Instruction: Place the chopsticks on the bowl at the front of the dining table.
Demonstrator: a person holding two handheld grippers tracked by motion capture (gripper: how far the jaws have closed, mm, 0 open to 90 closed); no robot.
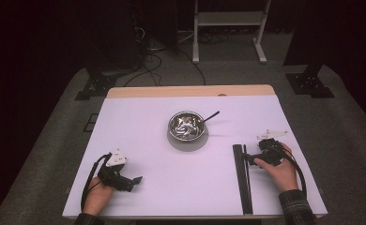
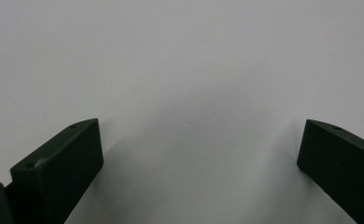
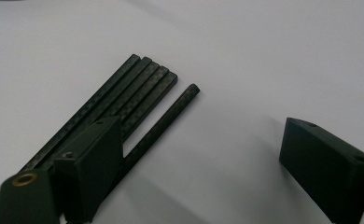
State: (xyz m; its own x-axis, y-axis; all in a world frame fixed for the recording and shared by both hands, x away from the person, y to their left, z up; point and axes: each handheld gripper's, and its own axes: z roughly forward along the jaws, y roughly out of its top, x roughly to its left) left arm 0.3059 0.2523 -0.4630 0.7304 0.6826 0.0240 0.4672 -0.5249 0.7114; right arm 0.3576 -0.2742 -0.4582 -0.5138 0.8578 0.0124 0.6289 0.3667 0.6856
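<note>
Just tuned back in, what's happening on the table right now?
A person holds a hand-held gripper in each hand over a white table. The right hand-held gripper is open, low beside a row of black rods, with one rod lying slightly apart from the rest; nothing is grasped yet. The left hand-held gripper is open over bare table. A metal bowl with a utensil in it sits mid-table, untouched.

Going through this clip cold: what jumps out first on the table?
The shiny metal bowl sits near the middle of the white table, with a dark utensil leaning out over its rim. Near the right edge lies a row of long black rods, one set slightly apart, with the right gripper open right at them. The left gripper is open over bare tabletop at the near left.
</note>
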